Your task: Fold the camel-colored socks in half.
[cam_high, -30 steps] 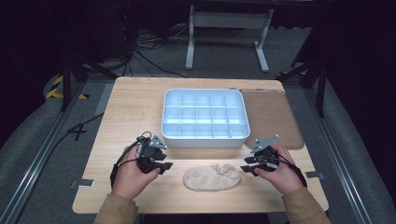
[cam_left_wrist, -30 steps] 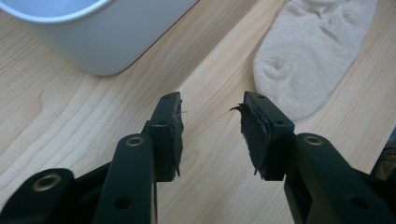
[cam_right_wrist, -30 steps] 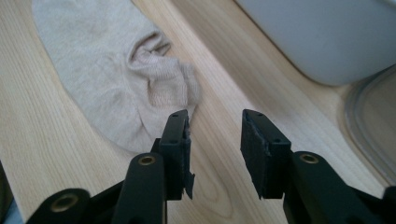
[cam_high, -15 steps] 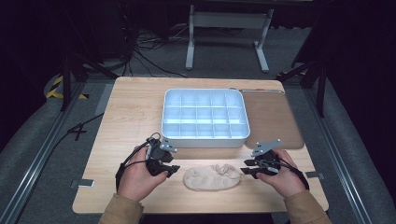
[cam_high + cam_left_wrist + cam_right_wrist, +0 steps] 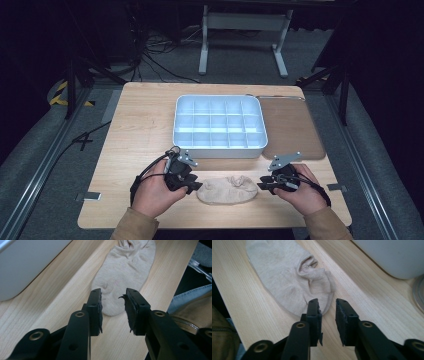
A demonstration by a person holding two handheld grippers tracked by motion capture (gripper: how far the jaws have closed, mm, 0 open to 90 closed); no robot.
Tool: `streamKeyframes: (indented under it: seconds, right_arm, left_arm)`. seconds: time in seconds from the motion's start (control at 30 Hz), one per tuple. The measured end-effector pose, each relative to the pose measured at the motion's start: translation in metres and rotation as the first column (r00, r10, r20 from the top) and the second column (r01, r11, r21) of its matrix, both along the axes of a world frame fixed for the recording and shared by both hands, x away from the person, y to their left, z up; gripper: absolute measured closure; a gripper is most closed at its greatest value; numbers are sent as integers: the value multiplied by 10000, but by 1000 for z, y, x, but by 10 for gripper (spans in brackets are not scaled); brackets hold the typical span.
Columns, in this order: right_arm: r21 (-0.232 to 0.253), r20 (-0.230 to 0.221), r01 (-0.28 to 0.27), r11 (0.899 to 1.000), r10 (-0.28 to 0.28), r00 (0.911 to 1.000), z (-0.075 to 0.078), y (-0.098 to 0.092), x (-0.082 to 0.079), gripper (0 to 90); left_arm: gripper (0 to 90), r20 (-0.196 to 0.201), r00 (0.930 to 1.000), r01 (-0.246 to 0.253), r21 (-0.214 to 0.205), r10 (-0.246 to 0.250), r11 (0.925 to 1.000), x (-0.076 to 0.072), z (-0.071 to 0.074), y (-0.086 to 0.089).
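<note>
Nearest you, the beige sock lay flat along the front edge of the wooden table, one gripper at each end. Your left gripper sat at the toe end. In the left gripper view the jaws had just been closing, but they stood apart with a clear gap, the toe under and just past the tips, nothing pinched. Your right gripper was at the cuff end, same deal: the right gripper view showed the jaws had just been closing too, narrower but not together, with the sock's edge just ahead of the left pad and bare wood in the gap.

Where this could've gone sideways, I reckon: the right jaws looked lined up slightly off the fabric, so if they'd shut there you'd probably have grabbed air or only a thread of the cuff, and it would've slipped on the lift. On the left, thin flat cloth like that is easy to skate over, pushing it into a wrinkle instead of catching it. If one side had caught and the other hadn't, the sock would've swung and bunched.

Farther back, the white divided tray sat close behind, with the brown mat beside it. A rushed lift could've clipped the tray's front wall.
</note>
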State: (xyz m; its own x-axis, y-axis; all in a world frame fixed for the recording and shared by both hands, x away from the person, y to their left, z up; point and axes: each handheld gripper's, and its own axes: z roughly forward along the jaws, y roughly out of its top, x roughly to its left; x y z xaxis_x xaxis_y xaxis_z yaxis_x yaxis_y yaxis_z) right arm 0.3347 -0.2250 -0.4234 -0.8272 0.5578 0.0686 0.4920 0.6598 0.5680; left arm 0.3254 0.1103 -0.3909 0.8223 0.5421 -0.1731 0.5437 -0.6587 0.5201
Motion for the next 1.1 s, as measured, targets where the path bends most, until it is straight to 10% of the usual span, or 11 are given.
streamKeyframes:
  seconds: [0.47, 0.57, 1.1]
  right_arm:
    - [-25, -42, -424, 9991, 424, 9991, -8, 21, -7, 887]
    - [-110, -109, -498, 9987, 497, 9987, -12, 25, -8, 887]
    - [-433, -397, -450, 9980, 433, 9983, -26, 29, -6, 883]
  left_arm:
    - [678, -356, 9992, -181, 472, 198, 9987, 2, -15, -10]
    - [677, -667, 9880, -1340, 779, 1392, 9879, 6, -23, -8]
    - [658, -1471, 9703, -1776, 1061, 1921, 9784, 9, -42, -14]
